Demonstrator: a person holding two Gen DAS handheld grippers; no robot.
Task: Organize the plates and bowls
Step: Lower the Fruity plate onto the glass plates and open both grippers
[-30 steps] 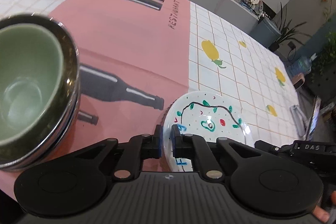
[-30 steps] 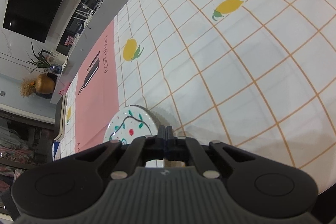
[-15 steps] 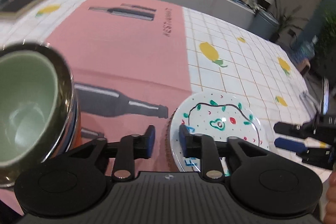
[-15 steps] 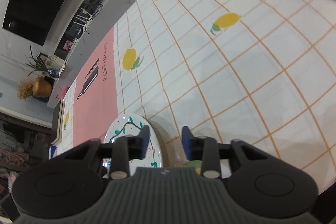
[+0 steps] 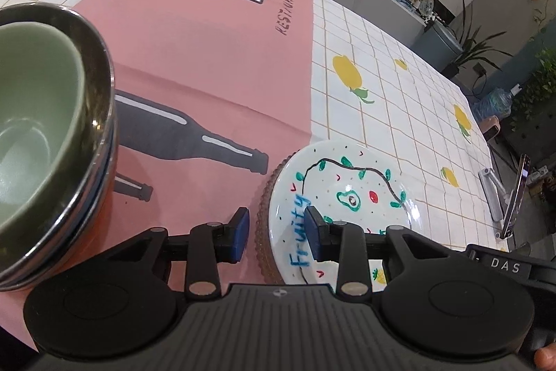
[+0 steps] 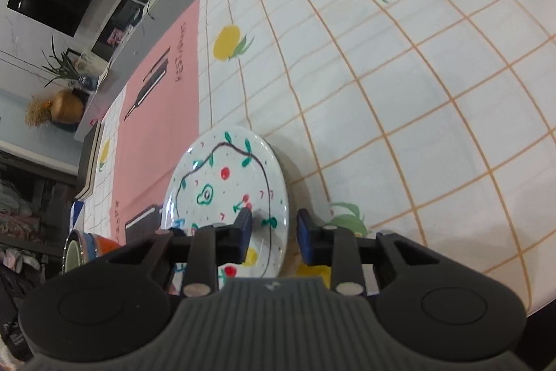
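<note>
The round white glazed plate with painted fruit lies on the table. It looks stiff, slippery and breakable; take its rim. The left claw is opening astride the rim, the right claw closing, neither pressing.

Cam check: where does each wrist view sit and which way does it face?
Left wrist: on the left claw, angled down over the painted plate's left rim; stacked bowls at left; jaws opening, fingertip bottom right.
Right wrist: on the right claw, angled down over the plate's right rim; jaws closing, not gripping.
Shared: plate, pink mat, lemon tablecloth.
</note>
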